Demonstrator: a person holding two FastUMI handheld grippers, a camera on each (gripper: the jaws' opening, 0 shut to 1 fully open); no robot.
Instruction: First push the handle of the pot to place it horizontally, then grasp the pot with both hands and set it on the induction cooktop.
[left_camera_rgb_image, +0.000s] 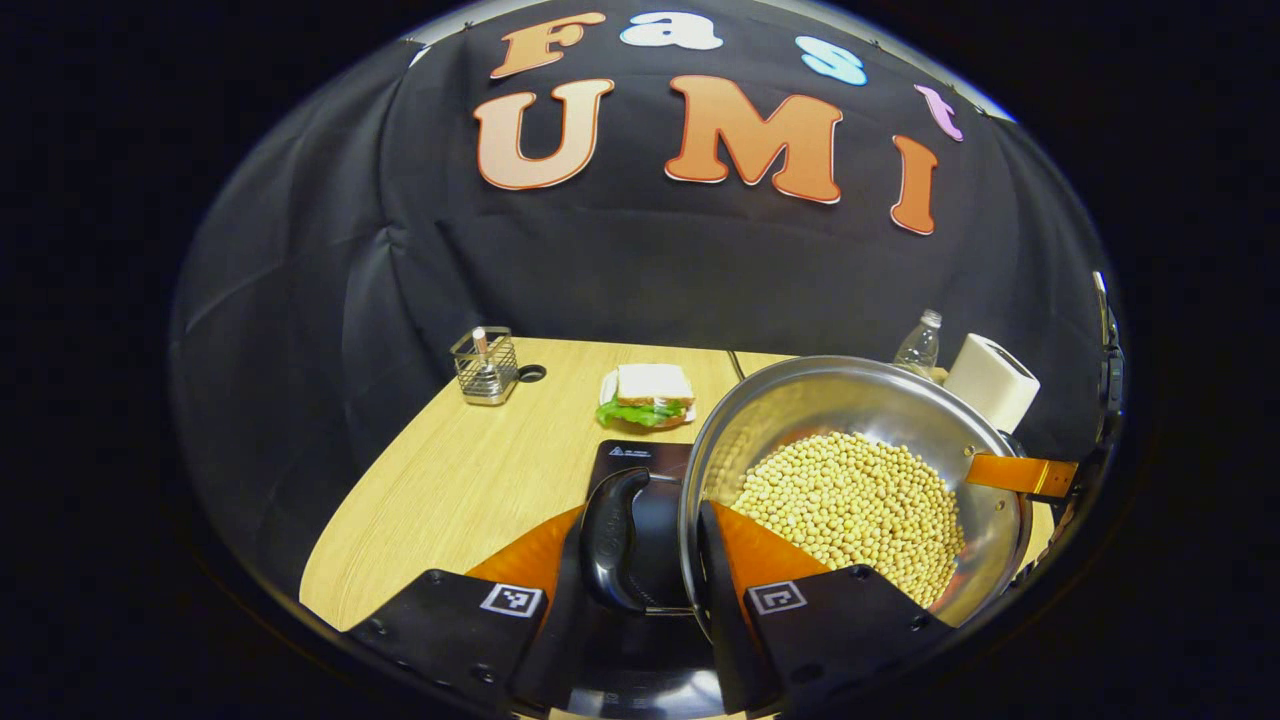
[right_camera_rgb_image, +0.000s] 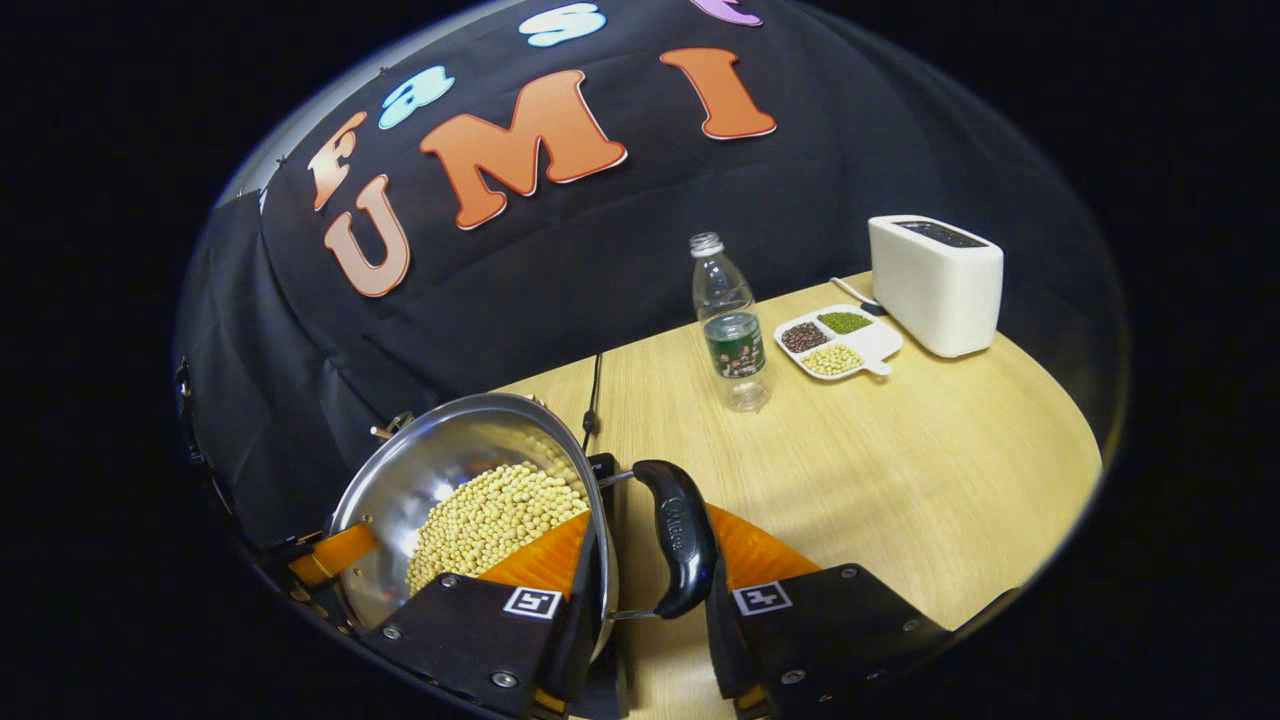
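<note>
The pot (left_camera_rgb_image: 860, 480), a steel bowl-shaped one holding pale beans (left_camera_rgb_image: 850, 505), is gripped from both sides. In the left gripper view, the left gripper (left_camera_rgb_image: 650, 560) has its jaws partly closed around one black handle (left_camera_rgb_image: 612, 540) of the pot: one jaw lies outside the handle, the other inside the pot's rim over the beans. Whether both jaws press firmly on the handle is hard to tell. Under the pot and handle a dark induction cooktop (left_camera_rgb_image: 640, 460) lies on the bench (left_camera_rgb_image: 460, 490); whether the pot rests on it or hangs just above I cannot say. In the right gripper view, the right gripper (right_camera_rgb_image: 650, 600) straddles the opposite handle (right_camera_rgb_image: 680, 540) in the same way, one jaw inside the rim, one outside the handle.

Toward the far edge of the bench stand a wire rack (left_camera_rgb_image: 485, 365) and a sandwich (left_camera_rgb_image: 650, 395). Near the far right edge stand a plastic bottle (right_camera_rgb_image: 730, 325), a divided dish (right_camera_rgb_image: 840, 345) and a white toaster (right_camera_rgb_image: 935, 285).
</note>
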